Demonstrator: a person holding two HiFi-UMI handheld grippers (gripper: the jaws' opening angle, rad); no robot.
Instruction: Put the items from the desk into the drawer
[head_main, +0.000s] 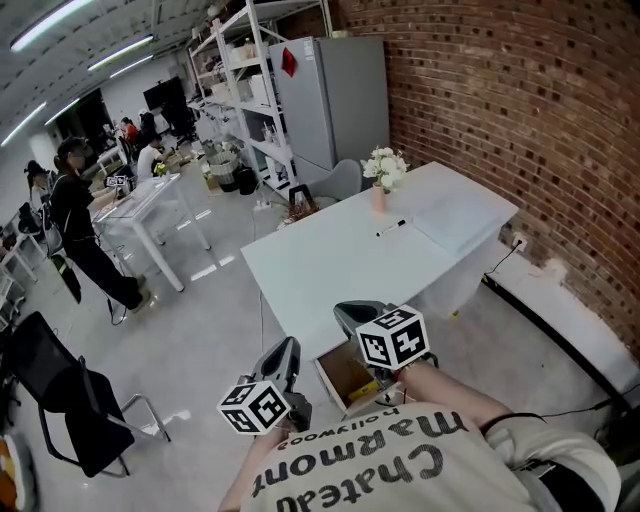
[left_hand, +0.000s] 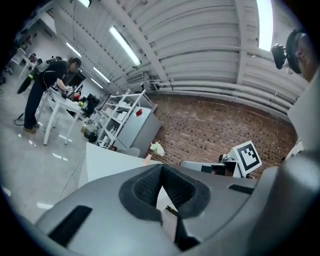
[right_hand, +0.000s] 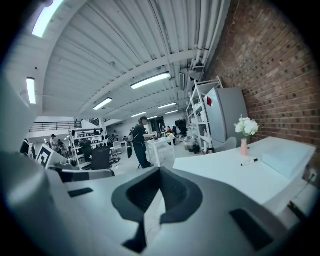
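Observation:
A white desk (head_main: 320, 270) carries a black marker (head_main: 392, 228), a pink vase of white flowers (head_main: 381, 180) and a flat white pad (head_main: 465, 215). Below its near edge a wooden drawer (head_main: 345, 375) stands open with something yellow inside. My left gripper (head_main: 285, 352) and right gripper (head_main: 350, 312) hover short of the desk's near edge, over the drawer, both shut and empty. In the right gripper view the closed right gripper (right_hand: 159, 172) points across the desk (right_hand: 225, 172) toward the marker (right_hand: 249, 162), vase (right_hand: 245, 131) and pad (right_hand: 282, 159). The left gripper (left_hand: 161, 170) faces the desk (left_hand: 107, 160).
A brick wall (head_main: 520, 100) runs along the right behind the desk, with a white ledge at its foot. A fridge (head_main: 335, 95) and shelves stand at the back. A person in black (head_main: 75, 220) stands by another white table (head_main: 140, 200). A black chair (head_main: 60, 400) is at near left.

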